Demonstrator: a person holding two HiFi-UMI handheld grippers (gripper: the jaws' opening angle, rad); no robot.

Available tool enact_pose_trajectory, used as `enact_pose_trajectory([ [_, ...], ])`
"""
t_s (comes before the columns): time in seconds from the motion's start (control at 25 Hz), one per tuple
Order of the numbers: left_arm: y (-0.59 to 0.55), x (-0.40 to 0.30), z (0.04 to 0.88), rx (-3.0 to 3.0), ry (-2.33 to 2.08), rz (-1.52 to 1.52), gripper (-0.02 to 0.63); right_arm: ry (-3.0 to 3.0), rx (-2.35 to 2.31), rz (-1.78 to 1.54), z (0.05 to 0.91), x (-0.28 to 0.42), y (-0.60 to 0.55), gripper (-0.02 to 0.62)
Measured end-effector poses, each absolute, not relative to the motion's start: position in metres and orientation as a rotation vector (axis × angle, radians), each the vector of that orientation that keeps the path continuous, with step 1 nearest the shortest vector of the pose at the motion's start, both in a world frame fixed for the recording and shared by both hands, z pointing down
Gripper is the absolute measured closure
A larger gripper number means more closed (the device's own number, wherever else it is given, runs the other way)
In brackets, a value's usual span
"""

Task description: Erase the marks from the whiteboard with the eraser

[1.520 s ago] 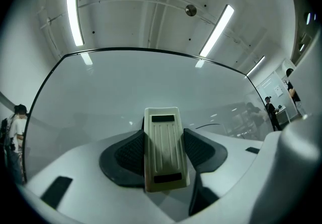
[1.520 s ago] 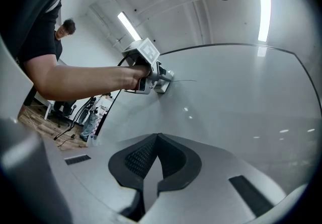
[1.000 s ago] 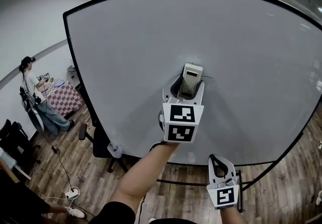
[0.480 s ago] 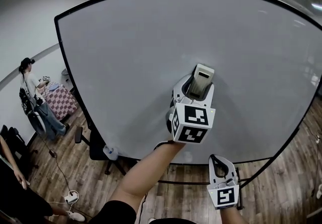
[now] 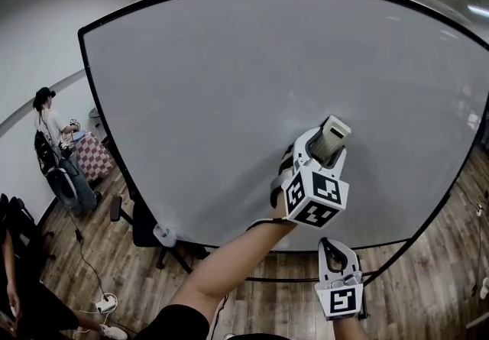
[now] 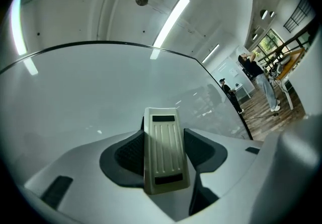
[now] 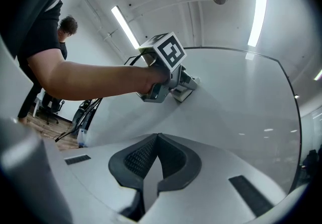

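The whiteboard (image 5: 214,94) fills most of the head view, and I see no marks on its surface. My left gripper (image 5: 327,149) is shut on the beige ribbed eraser (image 5: 333,137), which is pressed against the board at lower right of centre. In the left gripper view the eraser (image 6: 163,148) sits lengthwise between the jaws, its far end on the board (image 6: 90,92). My right gripper (image 5: 337,258) hangs low below the board's bottom edge, shut with nothing in it (image 7: 156,161). From the right gripper view I see the left gripper (image 7: 166,74) and the eraser (image 7: 183,92) on the board.
A person (image 5: 52,136) stands at far left beside a checked table (image 5: 93,155). A dark office chair (image 5: 136,225) and a small bottle (image 5: 163,236) sit by the board's lower left corner. Wooden floor (image 5: 428,277) lies below. More people (image 6: 254,69) stand off to the right.
My left gripper has slid the eraser right and down across the board. The right gripper has stayed where it was.
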State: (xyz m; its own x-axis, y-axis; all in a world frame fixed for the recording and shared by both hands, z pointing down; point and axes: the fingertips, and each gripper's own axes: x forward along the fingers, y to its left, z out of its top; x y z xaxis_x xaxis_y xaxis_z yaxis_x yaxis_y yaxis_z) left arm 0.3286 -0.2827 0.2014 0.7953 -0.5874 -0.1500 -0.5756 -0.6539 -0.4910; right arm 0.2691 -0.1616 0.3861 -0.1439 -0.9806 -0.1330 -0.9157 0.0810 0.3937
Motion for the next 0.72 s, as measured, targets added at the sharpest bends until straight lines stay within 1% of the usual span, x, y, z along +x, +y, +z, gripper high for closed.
enact_pose_trajectory([
  [0.16,-0.268,0.336,0.206,-2.465,0.823,-0.012,0.344,-2.177,1.949,-0.586,0.385,0.273,-0.157,0.577],
  [0.28,-0.255,0.324,0.197,-2.452,0.828,0.057,0.344,-2.189,1.959,-0.583,0.386,0.272,-0.156,0.577],
  [0.56,-0.249,0.243,0.173,-2.484,0.918,0.218,0.344,-2.235,1.905,-0.619,0.376,0.237,-0.168,0.577],
  [0.72,-0.261,0.191,0.177,-2.451,1.022,0.236,0.344,-2.266,1.872,-0.608,0.374,0.214,-0.185,0.577],
])
